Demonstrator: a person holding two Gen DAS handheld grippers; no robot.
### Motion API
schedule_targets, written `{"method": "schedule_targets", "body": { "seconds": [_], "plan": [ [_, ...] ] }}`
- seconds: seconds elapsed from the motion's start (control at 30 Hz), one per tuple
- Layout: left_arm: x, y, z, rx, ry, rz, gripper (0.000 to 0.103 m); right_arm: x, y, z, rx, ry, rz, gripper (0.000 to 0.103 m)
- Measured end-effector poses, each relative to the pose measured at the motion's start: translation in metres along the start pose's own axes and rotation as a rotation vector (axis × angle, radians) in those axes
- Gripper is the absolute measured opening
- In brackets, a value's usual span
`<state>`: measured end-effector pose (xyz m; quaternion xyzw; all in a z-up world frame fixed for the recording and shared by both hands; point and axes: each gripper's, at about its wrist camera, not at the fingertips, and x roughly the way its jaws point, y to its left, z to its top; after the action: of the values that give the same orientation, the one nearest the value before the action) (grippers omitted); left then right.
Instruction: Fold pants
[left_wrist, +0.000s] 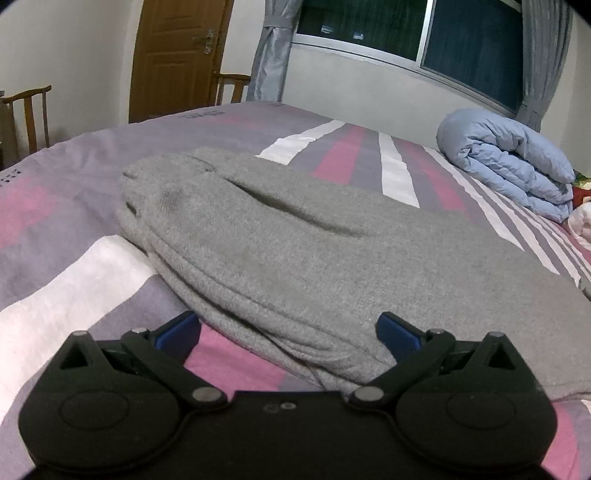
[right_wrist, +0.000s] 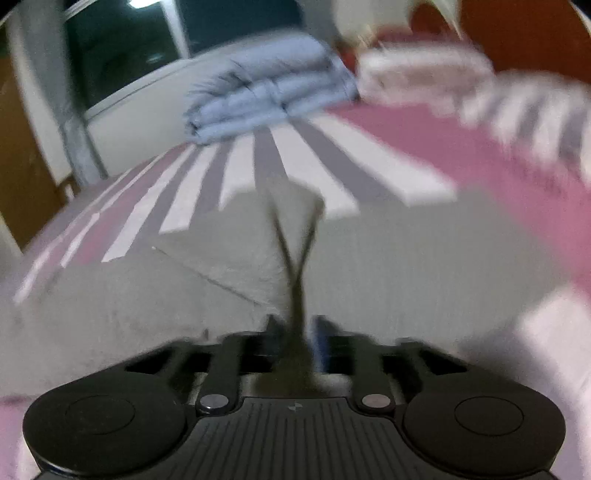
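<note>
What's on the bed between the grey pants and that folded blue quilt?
Only bare striped bedspread lies between the grey pants and the folded blue quilt, seen in the left wrist view.

We see heather-grey pants (left_wrist: 280, 251) on a bedspread (left_wrist: 66, 206) striped pink, mauve and white, a pale blue quilt (left_wrist: 513, 166) beyond, a brown door (left_wrist: 173, 59), grey curtains (left_wrist: 271, 51), and black grippers with blue pads (left_wrist: 177, 330).

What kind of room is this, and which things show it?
Most likely a bedroom: a bed with a striped cover, a folded blue quilt lying on it, and curtains beside a window. Grey pants lie on the bed.
</note>
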<state>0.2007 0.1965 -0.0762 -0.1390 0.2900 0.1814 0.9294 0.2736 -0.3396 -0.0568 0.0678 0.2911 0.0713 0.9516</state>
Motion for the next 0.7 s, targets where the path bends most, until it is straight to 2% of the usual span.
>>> {"method": "schedule_targets", "body": {
  "seconds": [0.17, 0.27, 0.43, 0.47, 0.5, 0.53, 0.6, 0.7],
  "plan": [
    [-0.010, 0.001, 0.006, -0.010, -0.081, 0.079, 0.093, 0.010, 0.054, 0.010, -0.345, -0.055, 0.024, 0.048],
    [-0.004, 0.006, 0.008, -0.033, -0.046, 0.085, 0.094, 0.038, 0.090, 0.009, -0.554, -0.047, 0.011, 0.048],
    [0.005, 0.012, 0.008, -0.063, -0.012, 0.072, 0.097, 0.095, 0.127, -0.020, -0.899, -0.020, -0.095, 0.047],
    [0.005, 0.012, 0.008, -0.064, -0.010, 0.070, 0.097, 0.099, 0.129, -0.021, -0.927, -0.016, -0.098, 0.038],
    [0.005, 0.013, 0.007, -0.066, -0.009, 0.068, 0.097, 0.106, 0.121, -0.020, -0.916, -0.017, -0.104, 0.005],
    [0.006, 0.014, 0.007, -0.068, -0.008, 0.065, 0.097, 0.105, 0.113, -0.013, -0.858, -0.026, -0.110, 0.005],
    [0.007, 0.016, 0.006, -0.073, -0.007, 0.059, 0.097, 0.088, 0.086, 0.014, -0.636, -0.080, -0.088, 0.005],
    [0.007, 0.017, 0.005, -0.078, -0.008, 0.055, 0.097, 0.039, 0.026, 0.042, -0.241, -0.173, -0.082, 0.004]
  ]
}}
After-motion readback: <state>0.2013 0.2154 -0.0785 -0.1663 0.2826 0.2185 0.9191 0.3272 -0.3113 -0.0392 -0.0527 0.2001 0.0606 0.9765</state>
